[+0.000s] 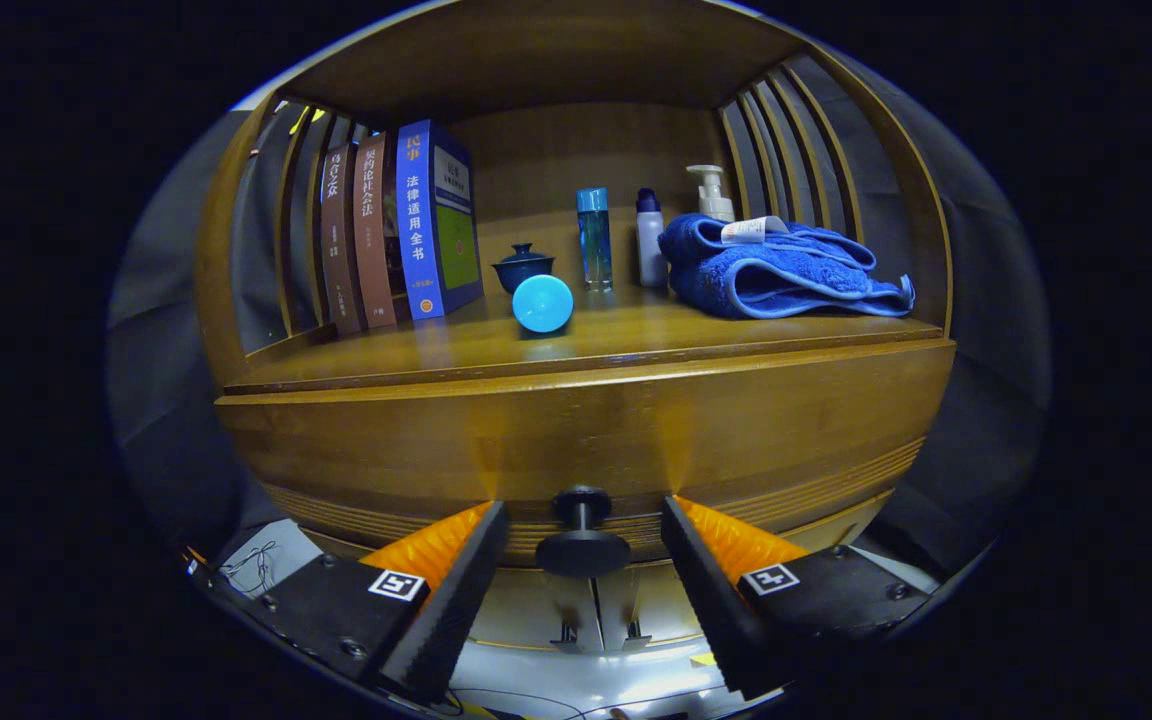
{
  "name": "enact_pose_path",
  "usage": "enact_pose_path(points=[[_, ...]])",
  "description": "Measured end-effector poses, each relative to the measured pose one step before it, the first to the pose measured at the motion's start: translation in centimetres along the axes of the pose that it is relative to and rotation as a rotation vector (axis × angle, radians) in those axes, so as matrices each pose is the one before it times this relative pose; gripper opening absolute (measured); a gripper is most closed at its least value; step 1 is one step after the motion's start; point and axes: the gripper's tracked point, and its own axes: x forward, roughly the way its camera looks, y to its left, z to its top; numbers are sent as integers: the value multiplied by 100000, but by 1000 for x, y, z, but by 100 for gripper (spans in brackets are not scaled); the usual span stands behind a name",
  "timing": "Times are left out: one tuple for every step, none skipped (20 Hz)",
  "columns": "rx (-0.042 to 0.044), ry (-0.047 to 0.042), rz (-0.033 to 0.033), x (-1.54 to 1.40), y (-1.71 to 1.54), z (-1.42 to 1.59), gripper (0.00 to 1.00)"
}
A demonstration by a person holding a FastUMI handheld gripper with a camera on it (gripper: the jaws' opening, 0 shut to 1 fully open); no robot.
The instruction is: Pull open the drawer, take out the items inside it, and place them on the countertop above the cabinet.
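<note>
Your hand-held gripper sits with fingers spread wide, one each side of the knob. Neither pad touches it; there's a clear gap on both sides. The knob is black, on a short stem, sticking out from the drawer front, dead centre between your fingers.

The drawer looks closed: its front runs flush under the surface lip, with no visible gap along the top edge. You can't see any contents from here.

Edges: the surface front edge runs straight across just above the drawer front. Slatted side walls close off the left and right of the cabinet, with a roof panel above, so access is from the front only.

Open room on the surface: the front strip is bare wood across the full width. The widest free patch is front-left, ahead of the books. The middle gap between ball and towel is narrower.

What's on it:
- Books upright at the left, leaning slightly.
- Small dark lidded cup right of the books, blue ball just in front of it.
- Blue bottle and white bottle near the back, side by side.
- Pump bottle behind the folded blue towel at the right.

Wood is glossy, so there are reflections under the ball. Below the drawer, a pale floor and some loose cable near your left finger.
</note>
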Motion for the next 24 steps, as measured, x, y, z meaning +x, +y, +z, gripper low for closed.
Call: enact_pose_path(points=[[-430, -604, 207, -207, 84, 166, 99], [-297, -521, 297, -362, 15, 177, 99], [276, 256, 356, -444, -33, 154, 99], [807, -83, 259, -530, -158, 422, 99], [925, -1184, 101, -579, -280, 807, 99], [736, -1617, -8, -619, -284, 930, 99], [387, -1902, 216, -717, -248, 1216, 99], [-363, -1877, 266, -706, -257, 1276, 99], [-923, -1417, 710, -815, -102, 1277, 99], [-719, -1369, 698, -757, -63, 1161, 99], [-464, -2440, 1357, -835, 97, 1563, 99], [-602, -2674, 1112, -846, 49, 1570, 99], [-634, -2871, 1029, -884, 5, 1795, 99], [-632, -2619, 971, -759, 48, 1543, 99], [-263, -2098, 803, -744, 9, 1556, 99], [54, -1792, 924, -677, -32, 1515, 99], [-466, -1571, 943, -595, 120, 1322, 99], [-1012, -1293, 504, -674, -88, 1028, 99], [-1751, -1409, 507, -560, -149, 983, 99], [-1775, -654, 99, -542, -128, 687, 99], [-1332, -935, 58, -436, -83, 614, 98], [-535, -924, 392, -500, 45, 686, 98], [84, -233, 405, -269, 85, 242, 98], [224, -302, 579, -281, 84, 343, 98]])
